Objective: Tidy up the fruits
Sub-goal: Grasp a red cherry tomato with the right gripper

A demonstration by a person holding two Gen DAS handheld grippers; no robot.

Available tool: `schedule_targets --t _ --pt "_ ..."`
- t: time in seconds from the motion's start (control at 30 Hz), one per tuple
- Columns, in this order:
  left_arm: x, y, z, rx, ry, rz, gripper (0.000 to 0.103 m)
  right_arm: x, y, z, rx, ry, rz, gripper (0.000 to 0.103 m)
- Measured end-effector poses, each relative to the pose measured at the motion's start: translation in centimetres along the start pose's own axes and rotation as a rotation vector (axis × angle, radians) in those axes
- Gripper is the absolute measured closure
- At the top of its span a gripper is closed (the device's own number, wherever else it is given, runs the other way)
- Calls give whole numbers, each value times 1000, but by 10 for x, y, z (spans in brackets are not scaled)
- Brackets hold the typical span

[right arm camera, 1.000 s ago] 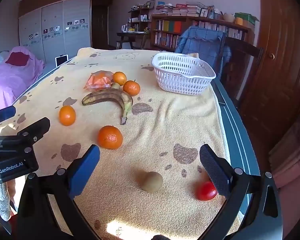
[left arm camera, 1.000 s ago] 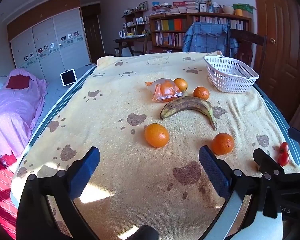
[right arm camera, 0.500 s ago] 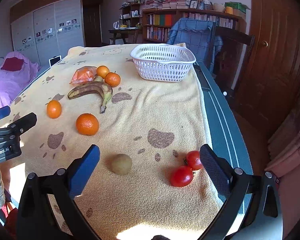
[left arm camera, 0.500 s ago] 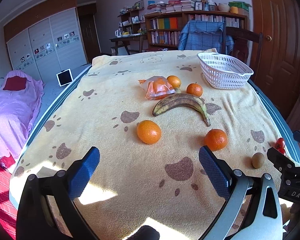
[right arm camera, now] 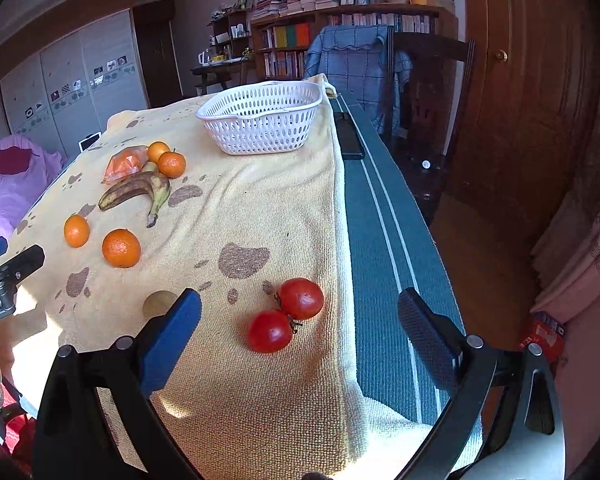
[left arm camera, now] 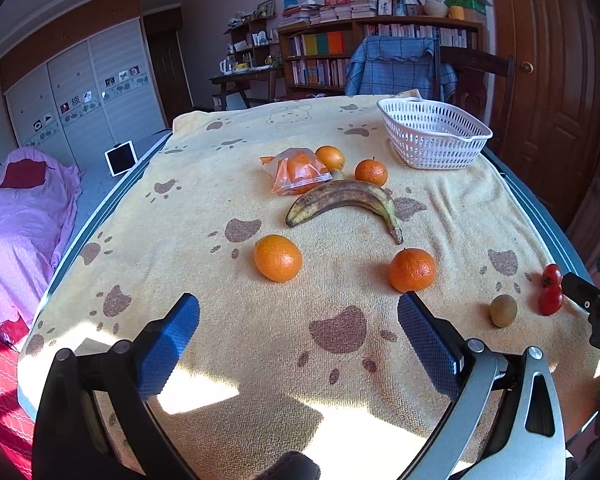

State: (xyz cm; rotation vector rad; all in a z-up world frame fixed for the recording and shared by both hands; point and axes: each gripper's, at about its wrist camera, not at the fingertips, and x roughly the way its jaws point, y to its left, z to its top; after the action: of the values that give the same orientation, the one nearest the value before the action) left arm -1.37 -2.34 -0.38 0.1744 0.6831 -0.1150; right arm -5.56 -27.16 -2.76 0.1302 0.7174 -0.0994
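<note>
Two red tomatoes [right arm camera: 286,314], touching each other, lie near the right edge of the yellow paw-print towel [right arm camera: 260,208] covering the surface, directly ahead of my right gripper [right arm camera: 299,318]; its jaws are wide apart, holding nothing. A brown kiwi [left arm camera: 503,310] sits just left of the tomatoes. Two loose oranges [left arm camera: 278,258] [left arm camera: 413,270] lie ahead of my left gripper [left arm camera: 298,330], jaws also spread wide, nothing in them. Beyond them a spotted overripe banana [left arm camera: 342,202], then a clear plastic bag of orange fruit [left arm camera: 298,170] and two smaller oranges [left arm camera: 330,157] [left arm camera: 371,172] near it. The white perforated plastic basket [left arm camera: 434,134] stands at the far right of the towel, no fruit visible inside.
</note>
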Motion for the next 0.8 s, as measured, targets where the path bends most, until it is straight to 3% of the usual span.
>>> schedule_targets --t 0.1,0.2,0.8 --pt "1 -2 -1 4 1 -2 5 4 -2 0 10 22 10 28" --pt "1 -4 -1 9 2 -4 5 8 1 0 8 36 27 30" --pt "5 -18 -5 39 17 -29 5 44 -7 11 42 159 44 70"
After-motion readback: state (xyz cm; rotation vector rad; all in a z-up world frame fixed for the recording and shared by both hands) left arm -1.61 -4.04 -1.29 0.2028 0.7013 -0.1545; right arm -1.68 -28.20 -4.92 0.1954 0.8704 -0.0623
